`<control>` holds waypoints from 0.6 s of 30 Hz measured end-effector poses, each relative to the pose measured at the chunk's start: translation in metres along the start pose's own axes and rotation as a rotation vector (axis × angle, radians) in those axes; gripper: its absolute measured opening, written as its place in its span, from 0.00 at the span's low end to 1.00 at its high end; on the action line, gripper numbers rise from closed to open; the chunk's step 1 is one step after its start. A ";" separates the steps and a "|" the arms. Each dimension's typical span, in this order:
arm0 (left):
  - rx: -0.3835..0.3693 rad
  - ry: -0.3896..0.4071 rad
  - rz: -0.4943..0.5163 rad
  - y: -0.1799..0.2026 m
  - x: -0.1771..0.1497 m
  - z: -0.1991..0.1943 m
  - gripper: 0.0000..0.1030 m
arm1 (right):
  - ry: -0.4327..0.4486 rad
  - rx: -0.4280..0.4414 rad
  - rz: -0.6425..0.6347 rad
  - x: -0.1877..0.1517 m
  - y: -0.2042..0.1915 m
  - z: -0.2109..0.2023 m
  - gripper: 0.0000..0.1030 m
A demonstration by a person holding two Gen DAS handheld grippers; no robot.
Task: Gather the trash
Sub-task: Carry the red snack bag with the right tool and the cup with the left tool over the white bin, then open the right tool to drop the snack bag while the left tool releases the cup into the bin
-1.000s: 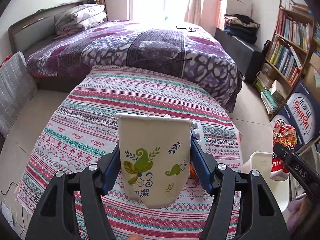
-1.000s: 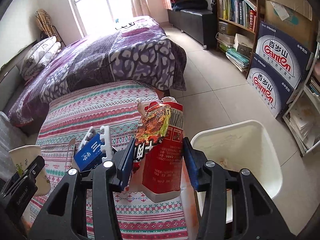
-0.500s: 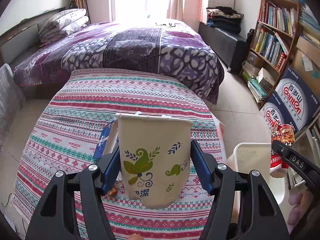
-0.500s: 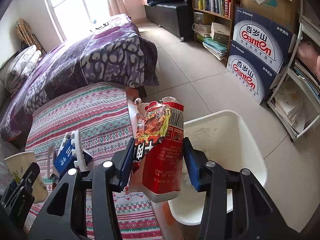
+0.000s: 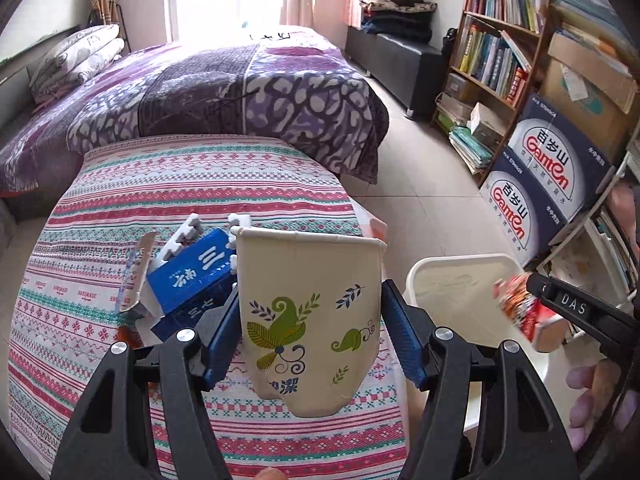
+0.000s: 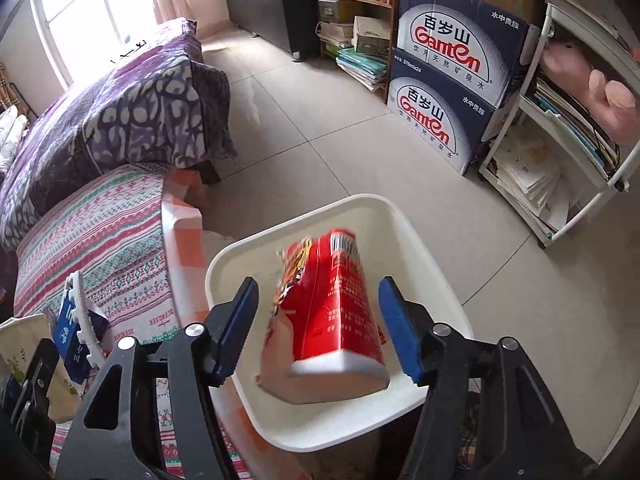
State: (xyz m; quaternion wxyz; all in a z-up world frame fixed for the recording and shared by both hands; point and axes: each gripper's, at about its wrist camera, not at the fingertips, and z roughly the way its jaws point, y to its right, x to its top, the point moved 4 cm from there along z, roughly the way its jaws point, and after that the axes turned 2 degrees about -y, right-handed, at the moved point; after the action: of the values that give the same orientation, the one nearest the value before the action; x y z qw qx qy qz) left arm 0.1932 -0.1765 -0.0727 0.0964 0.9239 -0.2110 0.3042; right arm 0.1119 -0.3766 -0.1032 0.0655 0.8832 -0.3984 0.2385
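A cream paper cup [image 5: 308, 280] with green leaf prints stands upright in my left gripper [image 5: 312, 340], which is shut on it above the striped tablecloth [image 5: 160, 184]. My right gripper [image 6: 318, 320] hangs over the white bin [image 6: 420, 240] with its jaws opening. A torn red noodle container [image 6: 336, 304] sits blurred and tilted between the pads, touching neither. In the left wrist view the same red container [image 5: 524, 312] shows over the bin [image 5: 452, 300]. A blue carton [image 5: 192, 280] with white foam pieces lies on the cloth left of the cup.
The bin stands on the tiled floor against the table's right edge. Two blue Ganten boxes [image 6: 452, 80] and a white wire rack [image 6: 560, 140] line the right wall, with a bookshelf [image 5: 496, 40] behind. A purple bed [image 5: 200, 88] lies beyond the table.
The right gripper has swung over the bin and its jaws have spread apart, letting go of the red container, which now tips and blurs. The left gripper has moved right with the cup.
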 end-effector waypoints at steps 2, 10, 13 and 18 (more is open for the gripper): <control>-0.018 -0.009 0.015 0.010 -0.002 0.004 0.63 | 0.004 -0.012 0.012 0.001 0.009 0.000 0.69; -0.101 -0.054 0.073 0.052 -0.010 0.020 0.64 | 0.006 -0.021 0.076 0.010 0.041 0.000 0.71; -0.153 -0.079 0.089 0.068 -0.014 0.026 0.64 | 0.009 -0.021 0.103 0.013 0.052 -0.001 0.72; -0.225 -0.103 0.131 0.094 -0.019 0.033 0.65 | 0.007 -0.020 0.144 0.016 0.068 -0.001 0.72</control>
State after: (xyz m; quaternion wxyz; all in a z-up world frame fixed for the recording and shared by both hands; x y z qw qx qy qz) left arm 0.1542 -0.2646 -0.1063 0.1684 0.9059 -0.3084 0.2364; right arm 0.0708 -0.4335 -0.0999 0.0582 0.8507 -0.4631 0.2416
